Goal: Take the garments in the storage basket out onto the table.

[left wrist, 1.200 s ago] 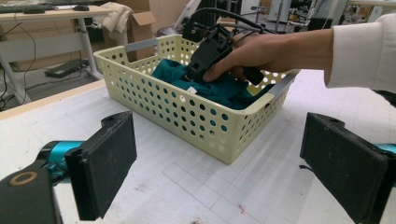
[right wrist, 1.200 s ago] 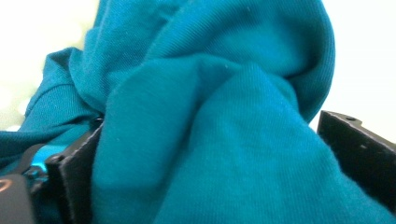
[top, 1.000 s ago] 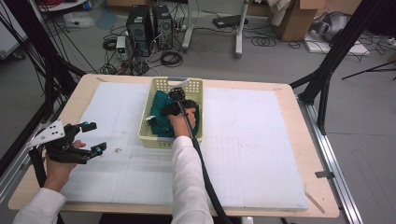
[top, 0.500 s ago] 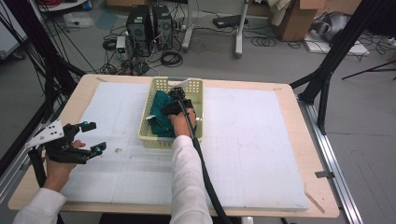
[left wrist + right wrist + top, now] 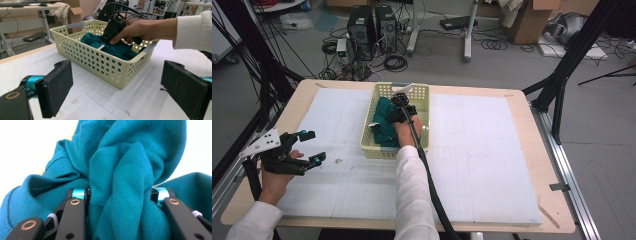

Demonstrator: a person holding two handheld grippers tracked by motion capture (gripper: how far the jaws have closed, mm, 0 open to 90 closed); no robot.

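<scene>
A lab: computer towers (image 5: 372, 25) and tangled cables (image 5: 394, 62) on the floor, cardboard boxes (image 5: 532, 22), black rig frame (image 5: 572, 55) around the worktop (image 5: 482, 150).

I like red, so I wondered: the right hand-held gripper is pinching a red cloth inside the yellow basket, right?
Not red. The cloth is teal, as the right gripper view shows. The right hand-held gripper is indeed pinching a fold of it inside the yellow basket; its jaws have just been closing.

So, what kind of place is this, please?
Probably a research lab or workshop. Computer towers and loose cables lie on the floor behind the table, cardboard boxes stand nearby, and black frame poles surround the table.
</scene>
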